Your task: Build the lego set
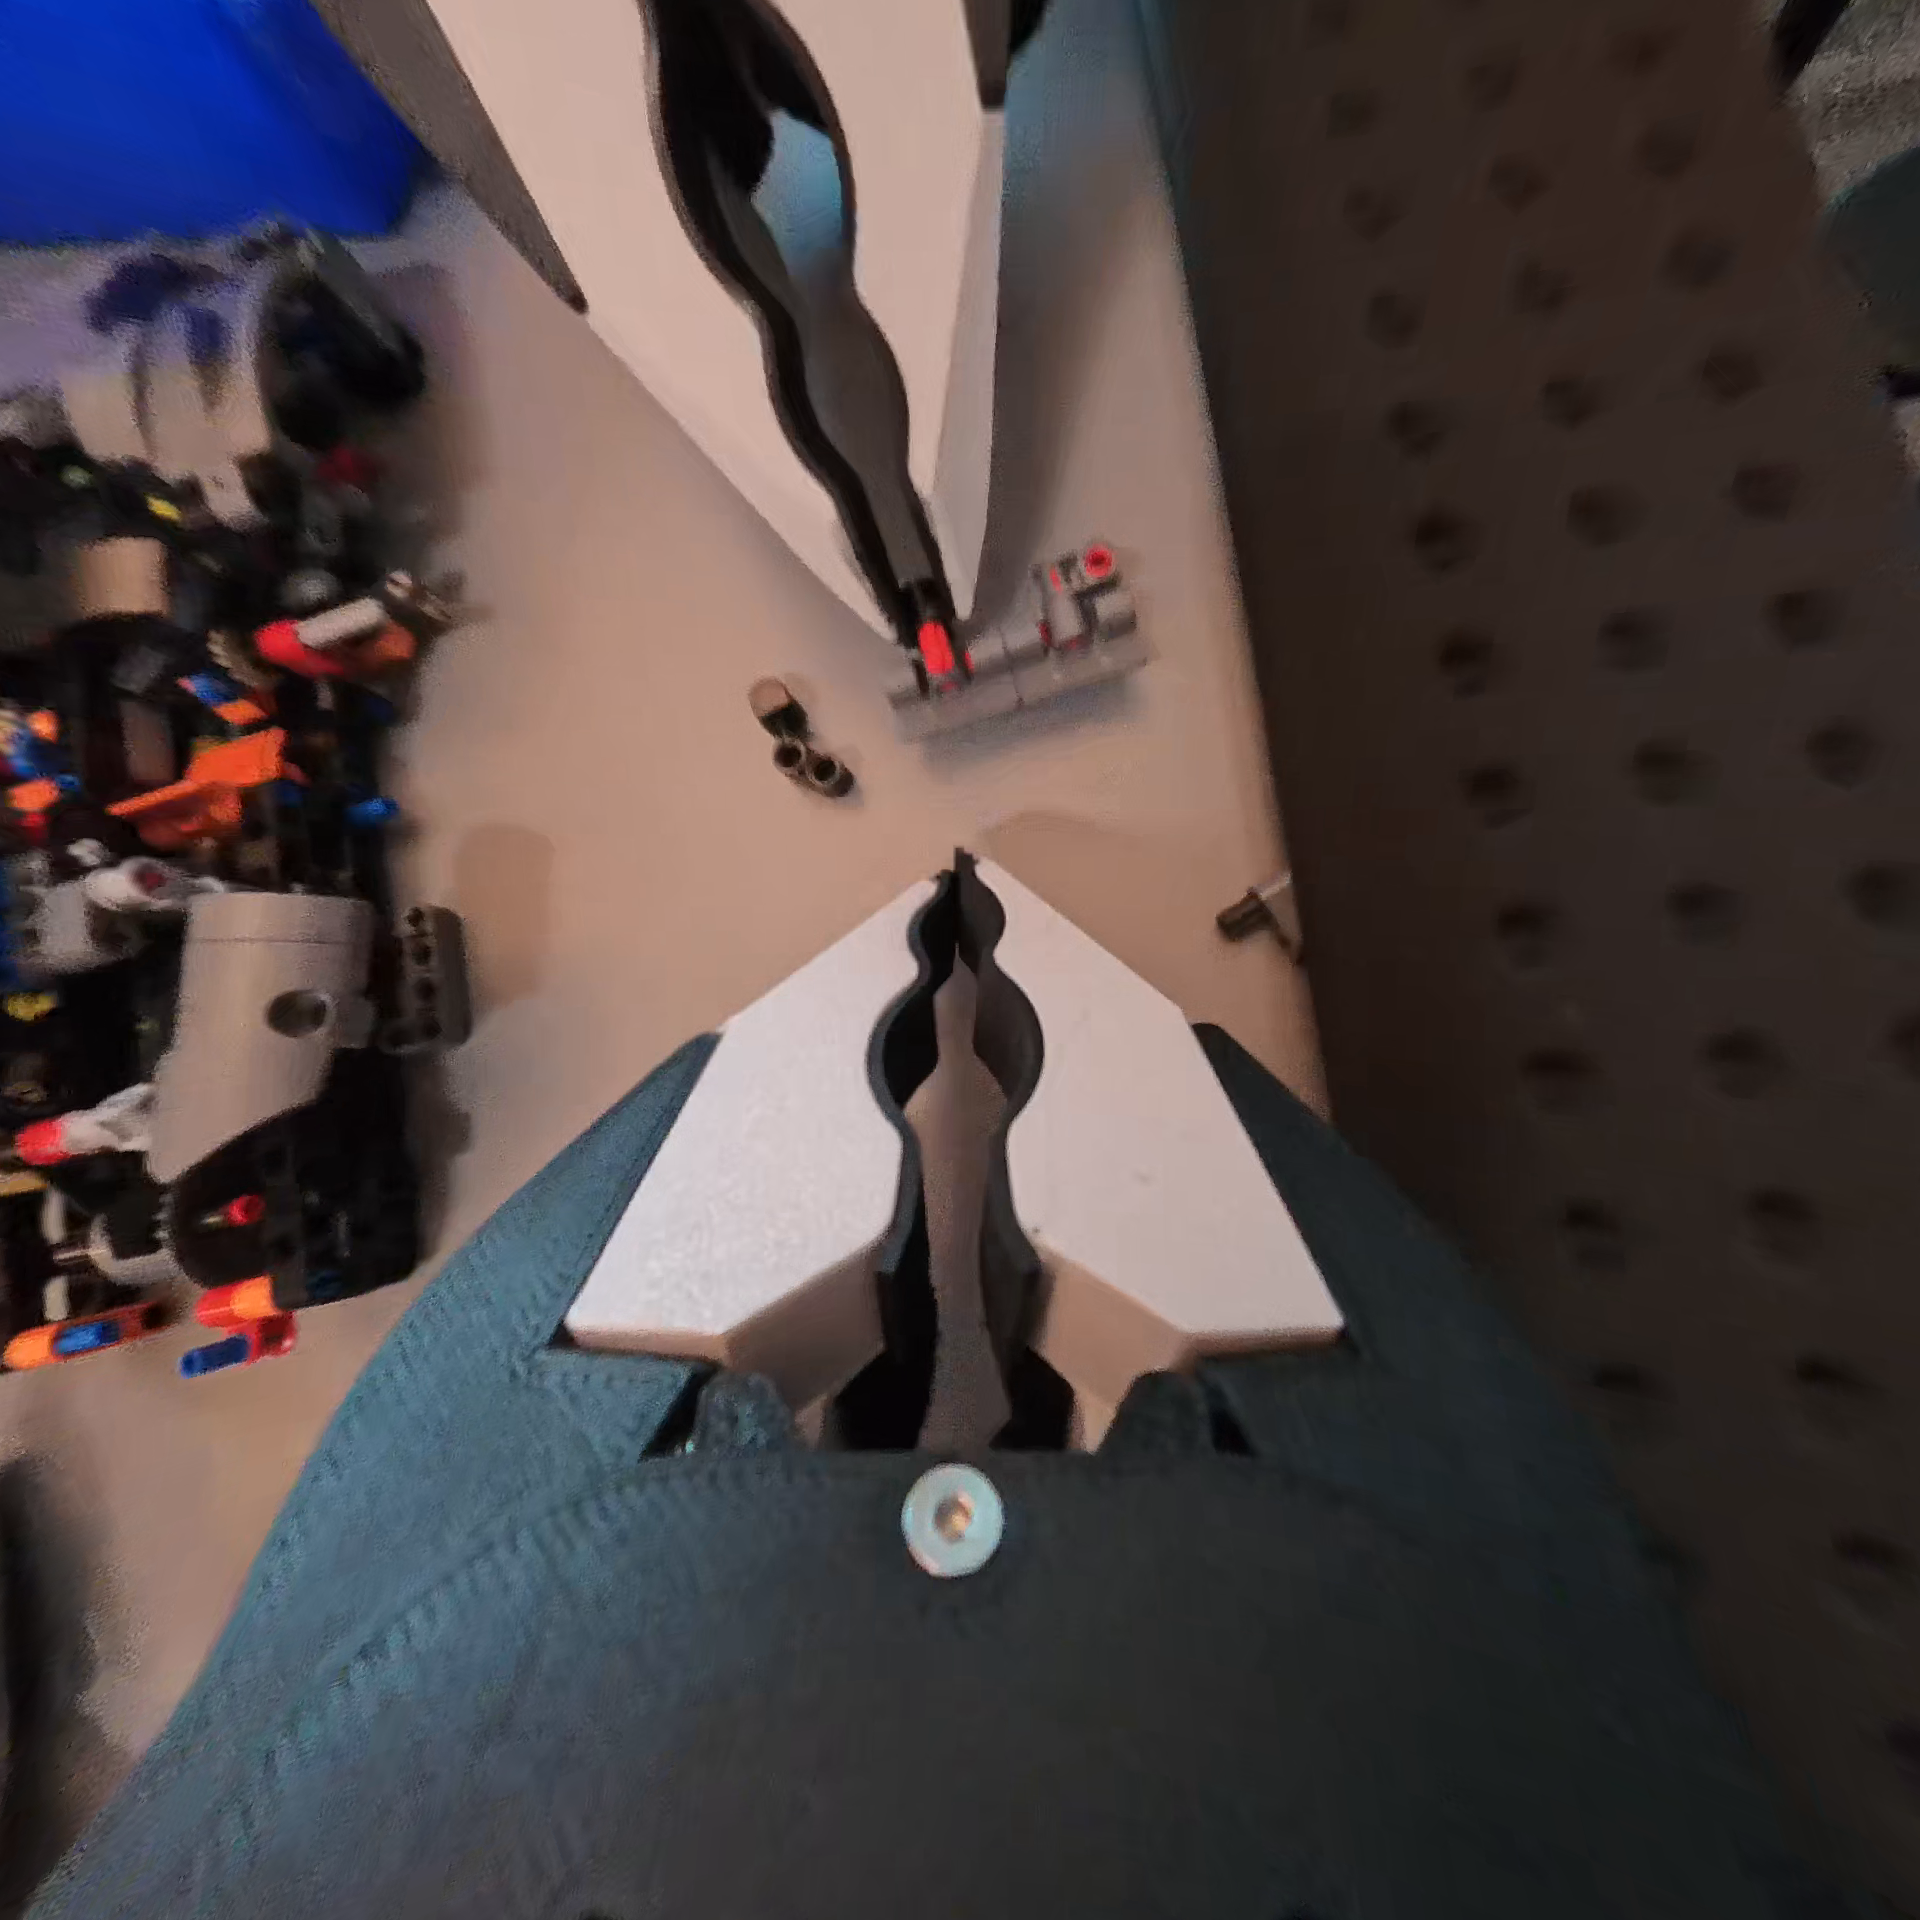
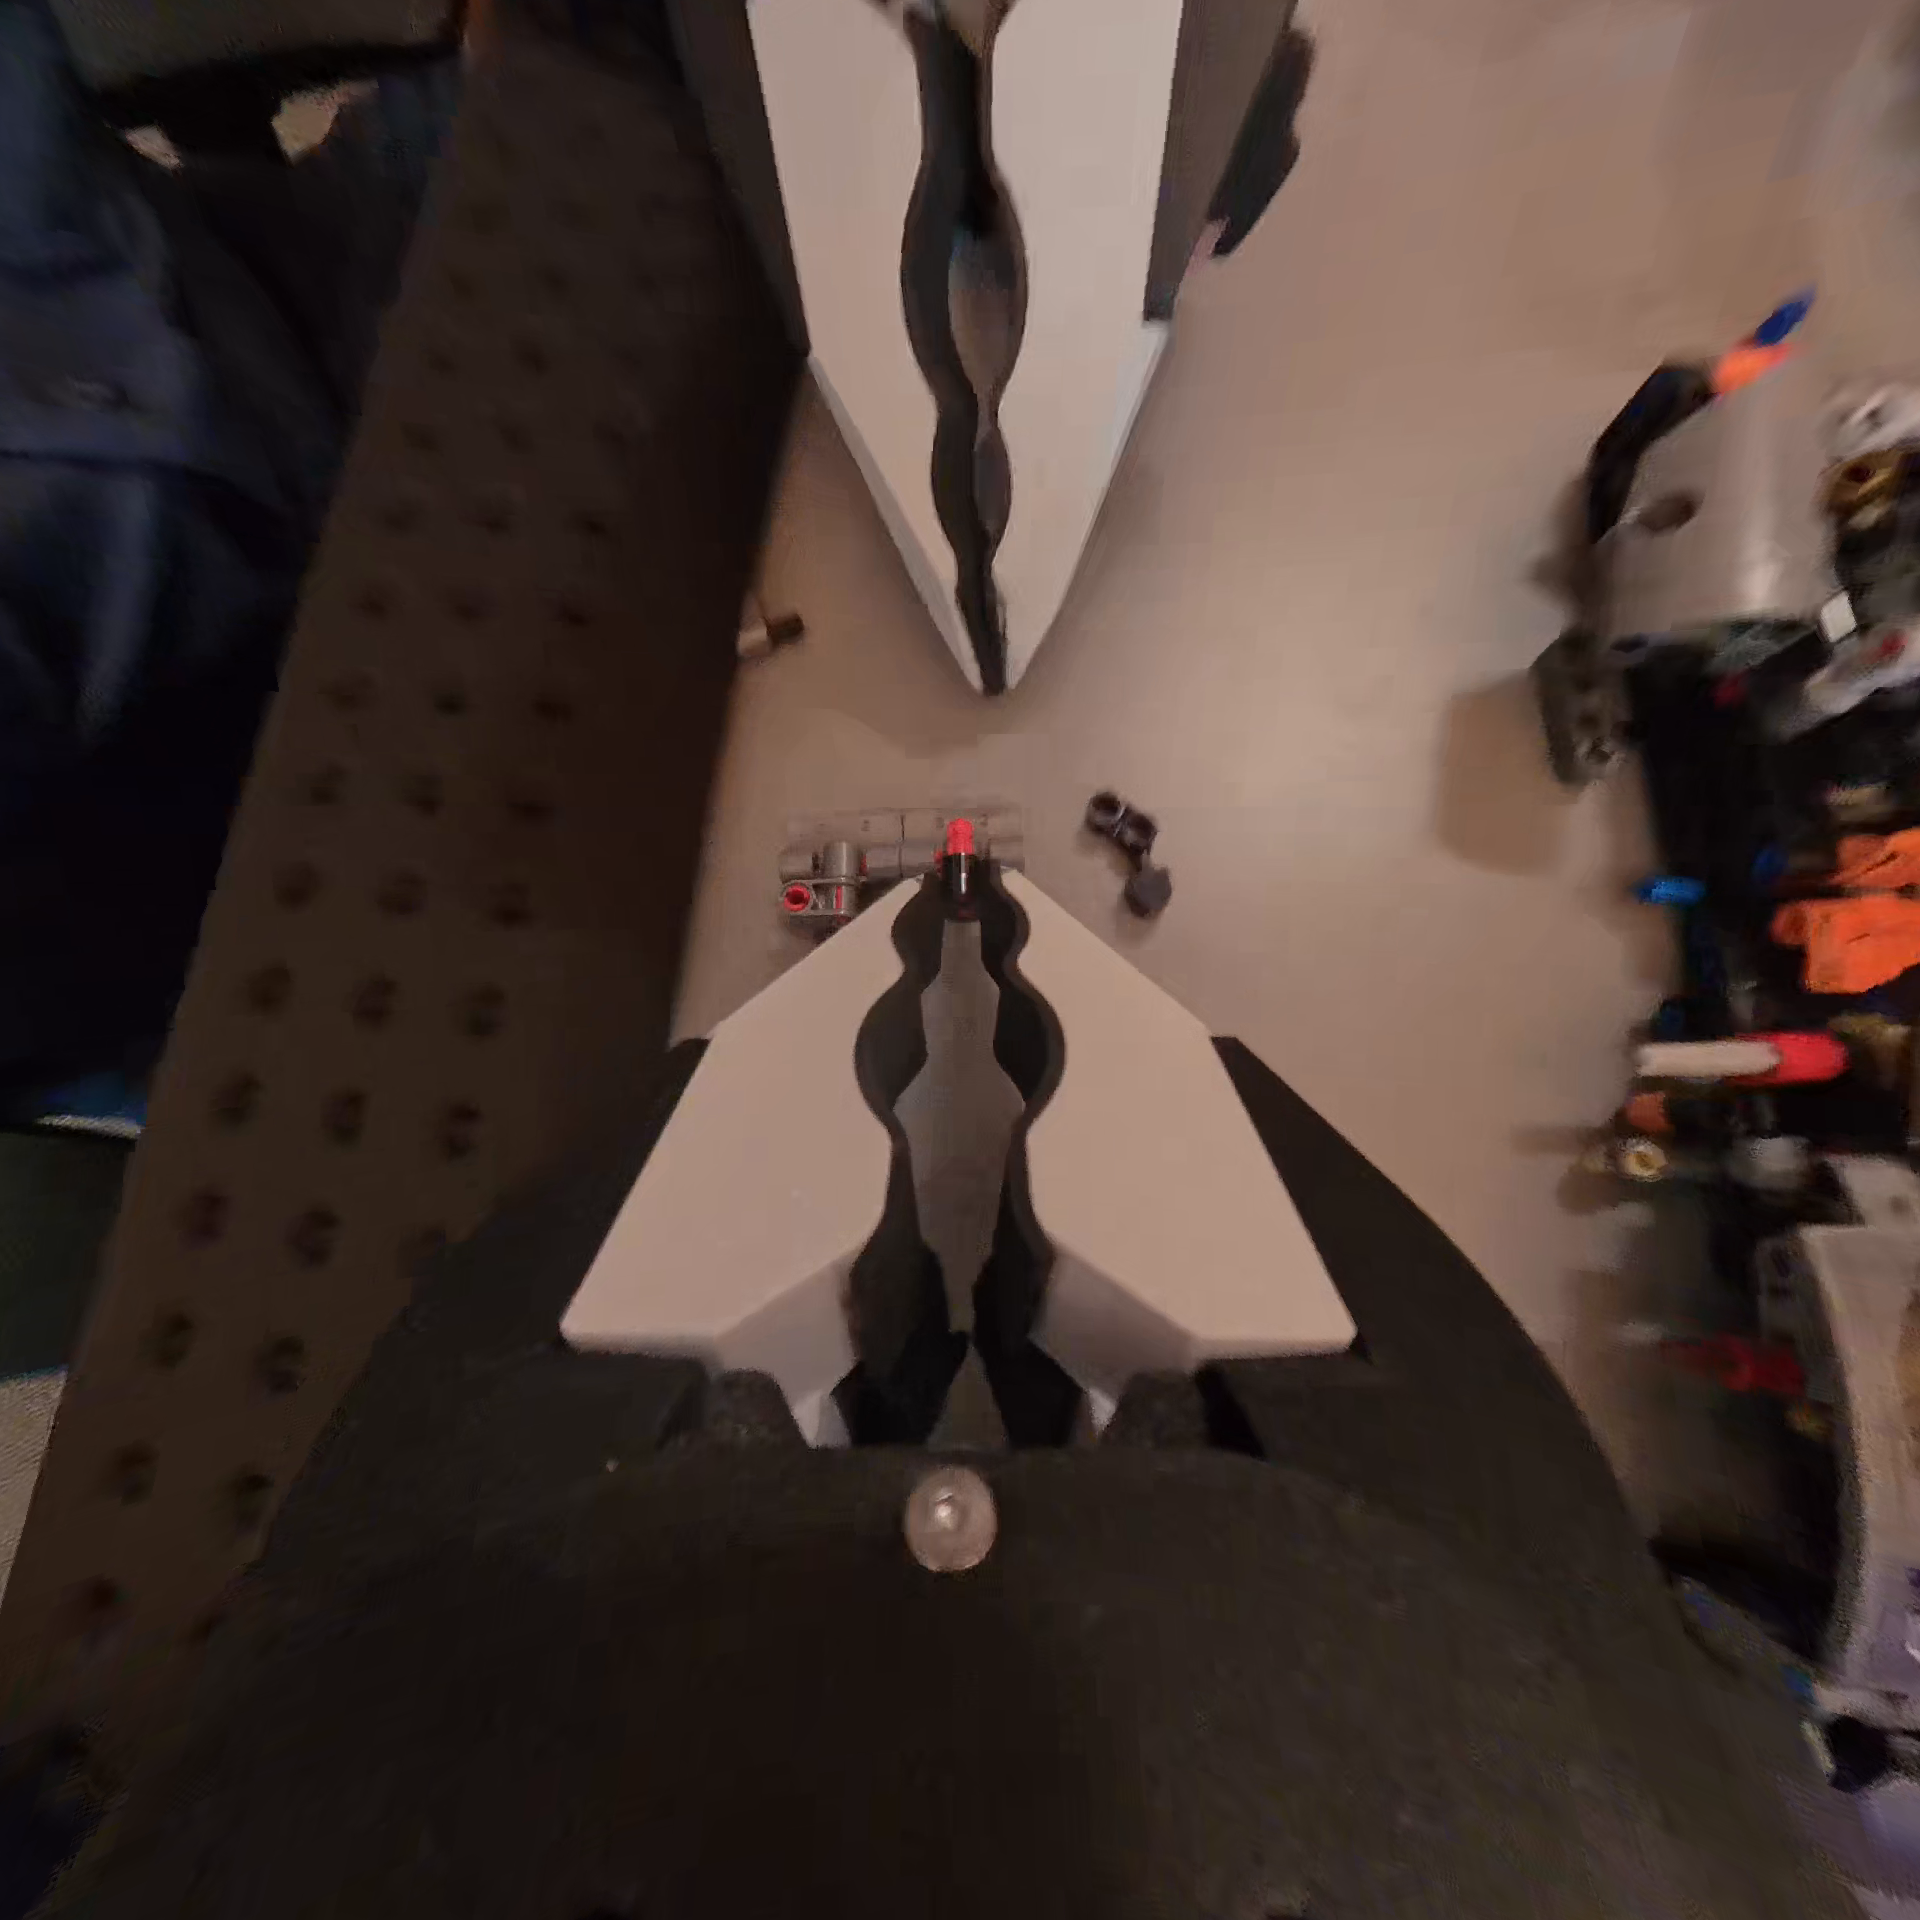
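A small grey beam assembly with a red pin end lies on the beige table, also in the left wrist view. My right gripper is shut on a red and black pin, whose red end is at the grey assembly; this shows in the left wrist view too. My left gripper is shut and empty, hovering just short of the assembly, seen from the front in the right wrist view. A black connector lies left of the assembly.
A large partly built black, grey and orange model lies along the left, also in the right wrist view. A dark perforated board borders the table on the right. A small tan pin lies by its edge. A blue container stands far left. The tips of one gripper are about 5 cm away from the tips of the other.
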Action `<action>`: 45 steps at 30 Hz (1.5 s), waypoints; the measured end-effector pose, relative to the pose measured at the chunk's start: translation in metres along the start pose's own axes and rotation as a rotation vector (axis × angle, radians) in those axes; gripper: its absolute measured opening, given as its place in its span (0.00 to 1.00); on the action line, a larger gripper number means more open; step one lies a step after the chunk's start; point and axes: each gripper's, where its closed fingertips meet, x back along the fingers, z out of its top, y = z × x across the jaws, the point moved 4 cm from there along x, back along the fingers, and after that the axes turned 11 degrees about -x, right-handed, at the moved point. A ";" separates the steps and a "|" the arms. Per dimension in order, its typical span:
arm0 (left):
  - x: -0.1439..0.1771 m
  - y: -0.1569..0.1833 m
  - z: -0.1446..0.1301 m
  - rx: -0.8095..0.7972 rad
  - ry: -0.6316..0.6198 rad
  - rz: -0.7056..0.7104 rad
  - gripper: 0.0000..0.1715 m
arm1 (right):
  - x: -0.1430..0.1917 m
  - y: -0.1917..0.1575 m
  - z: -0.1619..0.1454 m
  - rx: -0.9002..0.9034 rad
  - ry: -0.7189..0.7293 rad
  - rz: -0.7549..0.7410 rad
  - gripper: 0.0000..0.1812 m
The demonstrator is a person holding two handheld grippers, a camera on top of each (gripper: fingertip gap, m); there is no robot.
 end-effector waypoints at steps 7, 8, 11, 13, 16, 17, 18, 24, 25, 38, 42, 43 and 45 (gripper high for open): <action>-0.001 -0.010 0.009 0.097 0.092 0.002 0.09 | 0.006 -0.001 0.019 0.098 0.106 -0.069 0.03; -0.001 -0.012 0.007 0.142 0.107 -0.009 0.12 | 0.009 -0.002 0.023 0.120 0.130 -0.086 0.03; 0.010 -0.018 0.016 0.287 0.260 -0.079 0.14 | 0.019 -0.004 0.033 0.183 0.212 -0.128 0.03; 0.013 -0.019 0.021 0.375 0.344 -0.159 0.15 | 0.021 -0.008 0.037 0.219 0.232 -0.141 0.03; 0.016 -0.015 0.026 0.422 0.423 -0.261 0.12 | 0.023 -0.011 0.042 0.254 0.272 -0.144 0.03; 0.017 -0.015 0.028 0.440 0.450 -0.286 0.12 | 0.025 -0.012 0.043 0.259 0.281 -0.146 0.03; 0.019 -0.016 0.029 0.448 0.472 -0.297 0.12 | 0.026 -0.013 0.044 0.266 0.292 -0.143 0.03; 0.032 -0.018 0.034 0.478 0.584 -0.360 0.18 | 0.033 -0.018 0.044 0.279 0.317 -0.122 0.03; 0.033 -0.017 0.035 0.480 0.597 -0.377 0.19 | 0.032 -0.019 0.044 0.284 0.311 -0.118 0.03; 0.033 -0.025 0.032 0.482 0.619 -0.325 0.01 | 0.034 -0.014 0.053 0.260 0.344 -0.191 0.07; 0.040 -0.036 0.032 0.468 0.645 -0.212 0.01 | 0.038 -0.001 0.052 0.096 0.369 -0.157 0.13; 0.041 -0.039 0.032 0.467 0.649 -0.189 0.01 | 0.036 -0.002 0.052 0.042 0.369 -0.094 0.15; 0.045 -0.042 0.034 0.462 0.684 -0.161 0.01 | 0.029 -0.001 0.050 -0.036 0.344 -0.020 0.20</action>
